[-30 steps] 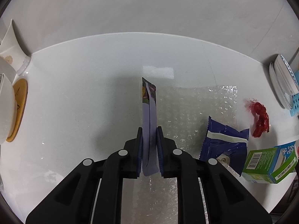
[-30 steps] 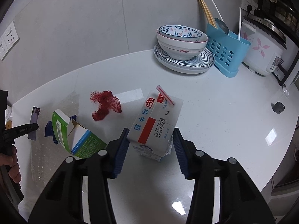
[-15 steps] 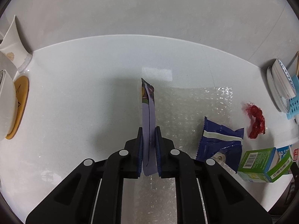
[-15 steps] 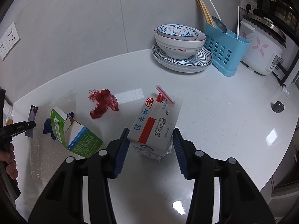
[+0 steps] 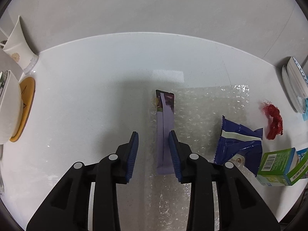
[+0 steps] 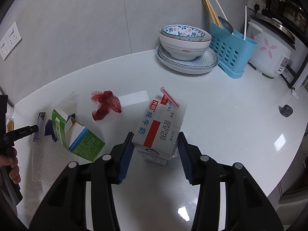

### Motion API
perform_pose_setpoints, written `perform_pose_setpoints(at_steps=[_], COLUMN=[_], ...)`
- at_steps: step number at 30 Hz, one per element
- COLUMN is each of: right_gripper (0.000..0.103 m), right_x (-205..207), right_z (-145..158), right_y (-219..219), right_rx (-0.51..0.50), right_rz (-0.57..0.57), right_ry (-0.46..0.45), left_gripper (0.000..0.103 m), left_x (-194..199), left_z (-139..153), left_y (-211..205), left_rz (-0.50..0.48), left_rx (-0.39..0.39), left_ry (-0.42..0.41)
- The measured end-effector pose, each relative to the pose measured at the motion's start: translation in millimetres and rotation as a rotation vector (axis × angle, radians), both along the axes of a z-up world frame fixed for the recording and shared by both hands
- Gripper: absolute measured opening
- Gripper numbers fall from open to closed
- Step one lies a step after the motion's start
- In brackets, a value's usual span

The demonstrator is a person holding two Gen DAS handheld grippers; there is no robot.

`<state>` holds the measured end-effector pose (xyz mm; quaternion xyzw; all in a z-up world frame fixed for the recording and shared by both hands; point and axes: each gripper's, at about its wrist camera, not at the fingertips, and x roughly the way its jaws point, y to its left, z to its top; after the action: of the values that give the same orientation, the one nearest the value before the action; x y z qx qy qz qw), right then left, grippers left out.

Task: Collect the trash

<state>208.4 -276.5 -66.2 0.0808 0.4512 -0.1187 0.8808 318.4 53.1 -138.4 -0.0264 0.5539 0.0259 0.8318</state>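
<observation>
Left gripper (image 5: 153, 150): jaws opening, spread; lilac wrapper (image 5: 165, 132) stands between them, against the right pad, clear of the left pad, over a sheet of bubble wrap (image 5: 204, 113).

Right gripper (image 6: 155, 155): jaws parted around a white milk carton (image 6: 159, 127); left pad touches the carton's edge, right pad sits just beside it; firm grip cannot be told. Carton is tilted, a pink straw (image 6: 169, 96) at its far top.

Other trash on the white countertop (image 6: 221, 115):
- Blue wrapper (image 5: 238, 144), right of the lilac one, on the bubble wrap.
- Green box (image 6: 77, 134), open, left of the milk carton.
- Red mesh net (image 6: 105, 104), beyond the box.

Far right: stacked bowls (image 6: 184, 40) on a striped plate (image 6: 187, 62), blue utensil holder (image 6: 231, 50), rice cooker (image 6: 269, 50). Far left: white cup (image 5: 19, 46), wooden coaster (image 5: 25, 105).
</observation>
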Motion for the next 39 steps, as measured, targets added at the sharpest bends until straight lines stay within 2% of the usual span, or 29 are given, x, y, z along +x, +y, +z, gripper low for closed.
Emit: perform_pose_setpoints(at_steps=[7, 12, 14, 15, 16, 19, 32, 39], right_gripper=[0.043, 0.043, 0.043, 0.043, 0.043, 0.043, 0.043, 0.043], right_x=[-1, -1, -1, -1, -1, -1, -2, -11], right_z=[1, 1, 1, 1, 1, 1, 1, 14], right_y=[0, -1, -1, -1, -1, 0, -2, -3], right_rx=[-0.003, -0.001, 0.000, 0.000, 0.000, -0.001, 0.004, -0.001], right_rz=[0.002, 0.003, 0.003, 0.003, 0.004, 0.007, 0.012, 0.039], right_ry=[0.001, 0.002, 0.002, 0.003, 0.003, 0.001, -0.002, -0.032], left_gripper=[0.037, 0.037, 0.035, 0.029, 0.018, 0.012, 0.009, 0.009], left_x=[6, 15, 18, 19, 20, 21, -6, -37], left_z=[7, -2, -5, -6, -7, -6, 31, 51], left_y=[-17, -27, -31, -32, -32, -32, -22, -23], left_rz=[-0.027, -0.030, -0.029, -0.025, -0.023, -0.022, -0.005, -0.014], left_rx=[0.027, 0.042, 0.060, 0.065, 0.060, 0.055, -0.010, -0.037], left_ry=[-0.013, 0.031, 0.047, 0.053, 0.058, 0.058, -0.024, -0.051])
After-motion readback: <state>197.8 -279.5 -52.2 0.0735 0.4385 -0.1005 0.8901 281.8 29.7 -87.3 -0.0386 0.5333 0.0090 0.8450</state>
